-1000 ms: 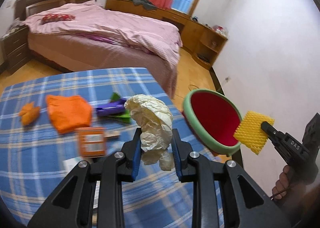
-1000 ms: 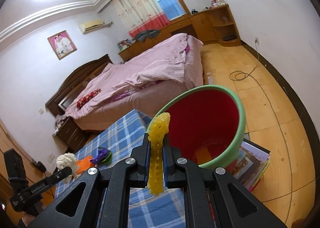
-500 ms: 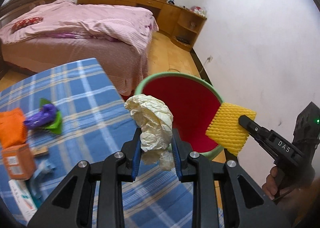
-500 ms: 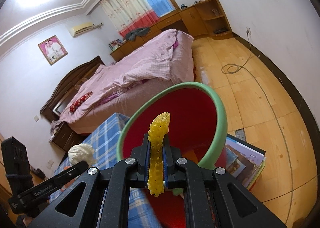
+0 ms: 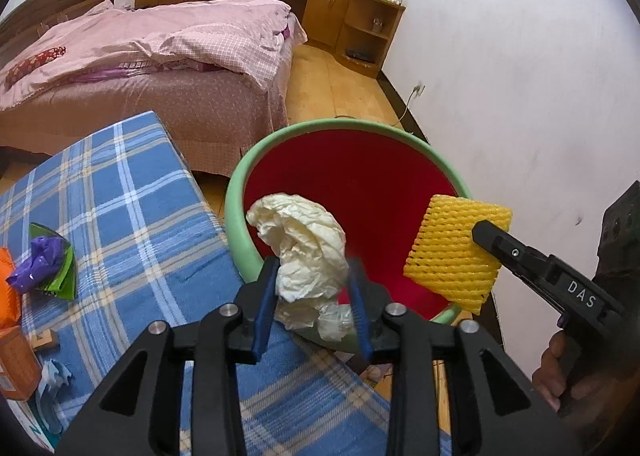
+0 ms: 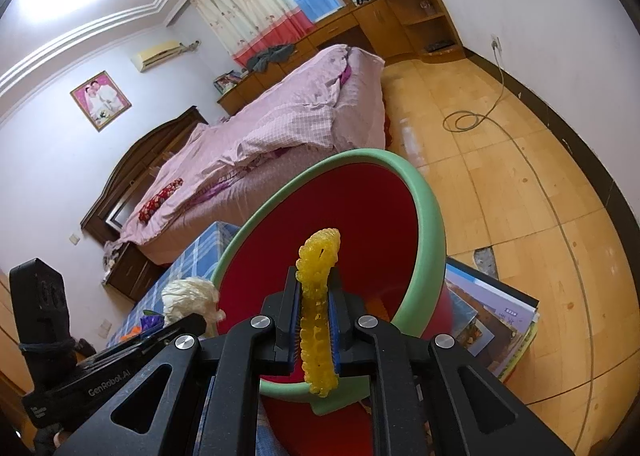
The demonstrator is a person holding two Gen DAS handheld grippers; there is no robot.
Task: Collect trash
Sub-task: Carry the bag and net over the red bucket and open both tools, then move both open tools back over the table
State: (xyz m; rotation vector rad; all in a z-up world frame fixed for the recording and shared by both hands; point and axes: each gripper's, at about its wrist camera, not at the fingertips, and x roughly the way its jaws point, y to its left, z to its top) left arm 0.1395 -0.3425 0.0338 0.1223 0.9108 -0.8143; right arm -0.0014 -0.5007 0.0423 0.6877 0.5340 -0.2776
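Observation:
My left gripper [image 5: 314, 296] is shut on a crumpled white paper wad [image 5: 304, 244], held over the near rim of the red bin with a green rim [image 5: 344, 128]. My right gripper [image 6: 314, 320] is shut on a yellow foam net sleeve [image 6: 318, 296], held over the bin's mouth [image 6: 428, 216]. In the left wrist view the sleeve [image 5: 456, 244] hangs over the bin's right side. In the right wrist view the paper wad [image 6: 188, 296] shows at the bin's left edge.
A blue plaid table [image 5: 132, 208] holds a purple and green wrapper [image 5: 44, 264], an orange box [image 5: 16, 368] and other scraps at left. Books [image 6: 492, 320] lie under the bin. A pink bed [image 5: 160, 52] stands behind; a cable [image 6: 472, 116] lies on the wooden floor.
Both grippers have moved toward the bin with their loads. The left one swung right from over the table to the bin's rim. The right one came over the bin's mouth.

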